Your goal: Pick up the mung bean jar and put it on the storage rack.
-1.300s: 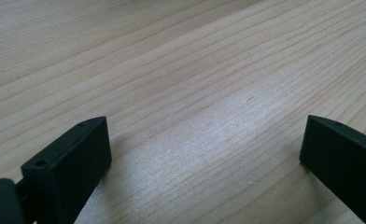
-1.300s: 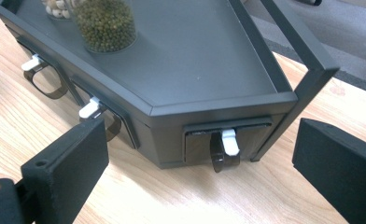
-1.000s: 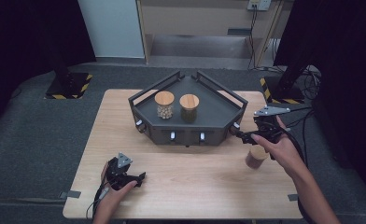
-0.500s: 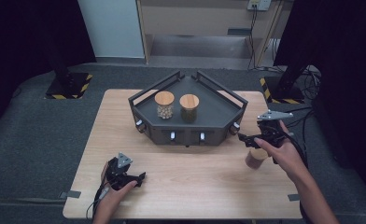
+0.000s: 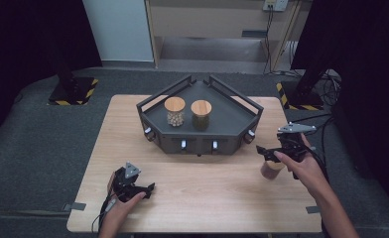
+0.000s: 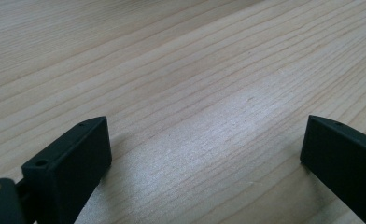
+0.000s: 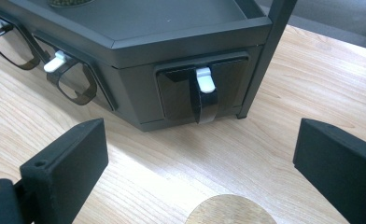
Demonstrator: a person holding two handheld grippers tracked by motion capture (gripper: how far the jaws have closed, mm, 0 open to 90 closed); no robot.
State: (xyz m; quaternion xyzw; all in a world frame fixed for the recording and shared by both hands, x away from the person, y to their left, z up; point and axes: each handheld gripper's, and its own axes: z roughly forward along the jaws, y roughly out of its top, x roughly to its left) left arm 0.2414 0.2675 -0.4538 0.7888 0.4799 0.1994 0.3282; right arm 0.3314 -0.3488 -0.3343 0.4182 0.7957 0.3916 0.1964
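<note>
A dark angular rack (image 5: 232,111) stands mid-table with two wood-lidded jars on its top, one of pale beads (image 5: 174,111) and one of dark contents (image 5: 201,114). A third brown jar (image 5: 272,169) with a wooden lid stands on the table at the right. My right gripper (image 5: 268,151) hovers open just above and behind it. In the right gripper view its lid (image 7: 230,212) lies low between the jaws of the right gripper (image 7: 204,154), and the rack's drawer handle (image 7: 204,93) faces me. My left gripper (image 5: 145,190) rests open on the table; the left gripper (image 6: 204,140) has bare wood between its jaws.
The rack's front carries several small drawers with white clips (image 7: 62,58) and dark loop handles. Cables (image 5: 321,129) trail off the wooden table's (image 5: 207,198) right side. Grey floor surrounds the table, with black stands at the back corners.
My right gripper has drifted slightly to the right and toward the person above the brown jar. The jar and the left gripper have not moved.
</note>
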